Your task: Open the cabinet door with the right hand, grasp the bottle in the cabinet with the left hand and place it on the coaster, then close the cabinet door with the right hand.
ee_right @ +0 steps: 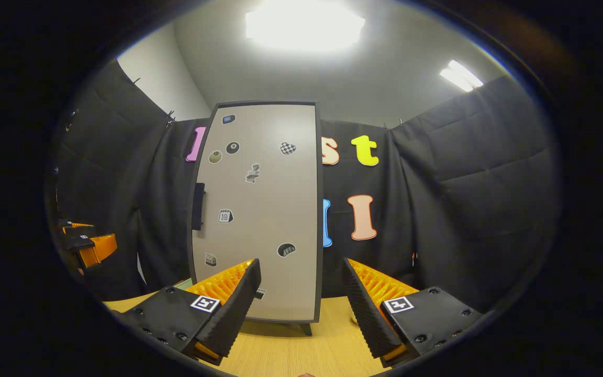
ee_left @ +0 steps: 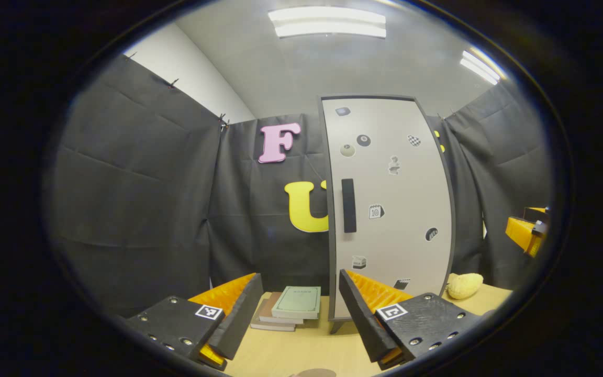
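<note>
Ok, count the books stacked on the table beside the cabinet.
3 books in one stack, left of the cabinet in the left gripper view: green on top, two beneath. More may be hidden.

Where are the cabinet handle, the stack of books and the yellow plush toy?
cabinet handle (ee_left: 349,205), left gripper view, middle of the dark bar.
stack of books (ee_left: 297,302), left gripper view, green cover of the top book.
yellow plush toy (ee_left: 464,286), left gripper view, its body.
</note>
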Demonstrator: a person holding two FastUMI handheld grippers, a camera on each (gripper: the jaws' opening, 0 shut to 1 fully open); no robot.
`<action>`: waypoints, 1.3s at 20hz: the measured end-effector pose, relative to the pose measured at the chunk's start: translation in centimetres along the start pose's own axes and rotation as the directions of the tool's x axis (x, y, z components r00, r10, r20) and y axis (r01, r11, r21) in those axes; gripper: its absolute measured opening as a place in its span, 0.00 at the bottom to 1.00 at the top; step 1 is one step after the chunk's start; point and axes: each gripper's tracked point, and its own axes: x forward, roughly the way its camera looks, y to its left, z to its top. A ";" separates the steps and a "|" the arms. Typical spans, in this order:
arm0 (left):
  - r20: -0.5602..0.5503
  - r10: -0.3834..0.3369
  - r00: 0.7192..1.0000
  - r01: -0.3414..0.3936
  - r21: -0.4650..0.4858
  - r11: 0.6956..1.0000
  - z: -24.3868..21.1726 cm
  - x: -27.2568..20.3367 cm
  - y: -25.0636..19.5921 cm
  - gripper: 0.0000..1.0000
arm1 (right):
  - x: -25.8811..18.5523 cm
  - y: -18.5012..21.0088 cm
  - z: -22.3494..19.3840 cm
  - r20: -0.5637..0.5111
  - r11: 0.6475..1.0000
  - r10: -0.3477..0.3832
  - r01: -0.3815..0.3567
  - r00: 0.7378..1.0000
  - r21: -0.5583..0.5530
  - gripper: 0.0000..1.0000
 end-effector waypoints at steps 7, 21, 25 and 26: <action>0.011 -0.007 1.000 0.007 0.010 1.000 0.2 0.2 -0.2 0.89 | 0.5 0.3 -0.2 -0.007 1.000 0.003 -0.003 1.000 0.003 0.97; 0.001 0.000 1.000 0.000 0.009 1.000 -0.4 1.1 0.4 0.89 | 1.7 0.9 -0.6 -0.020 1.000 0.006 -0.006 1.000 0.007 0.97; -0.001 0.007 1.000 -0.007 0.007 1.000 -0.5 1.4 0.7 0.89 | 2.3 1.3 -0.5 -0.023 1.000 0.015 -0.015 1.000 0.014 0.97; -0.001 0.010 1.000 -0.010 0.007 1.000 -0.4 1.4 0.9 0.89 | 2.5 1.5 -0.4 -0.023 1.000 0.019 -0.019 1.000 0.015 0.97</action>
